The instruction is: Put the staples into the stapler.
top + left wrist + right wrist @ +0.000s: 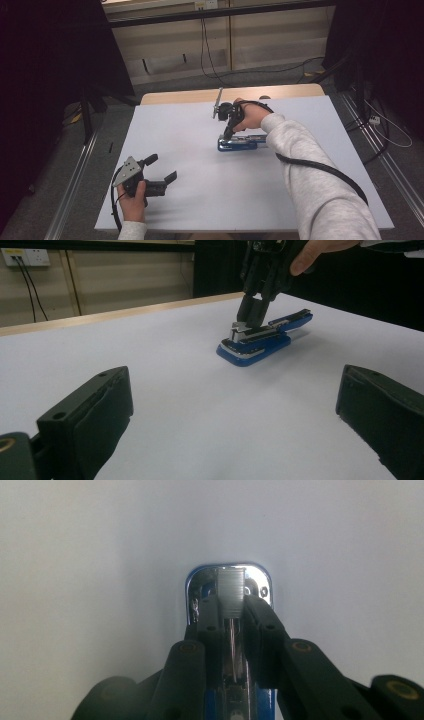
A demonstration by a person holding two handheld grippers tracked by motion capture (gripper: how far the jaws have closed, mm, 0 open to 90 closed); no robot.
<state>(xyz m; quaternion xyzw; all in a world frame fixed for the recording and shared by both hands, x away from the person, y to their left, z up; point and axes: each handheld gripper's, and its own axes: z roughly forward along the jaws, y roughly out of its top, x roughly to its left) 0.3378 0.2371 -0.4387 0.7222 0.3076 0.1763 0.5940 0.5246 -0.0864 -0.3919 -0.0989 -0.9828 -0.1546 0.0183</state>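
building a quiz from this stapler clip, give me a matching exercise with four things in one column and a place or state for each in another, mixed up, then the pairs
Things
1. left gripper
2. right gripper
3. stapler
4. staple strip

Places or states
A. blue and chrome, lying near the middle of the white table
B. open, nothing between its jaws, at the near left of the table
C. silvery and ribbed, pinched over the stapler's chrome front end
D. pointing down over the stapler, shut on a narrow piece

Pairs: 1-B, 2-D, 3-A, 4-C
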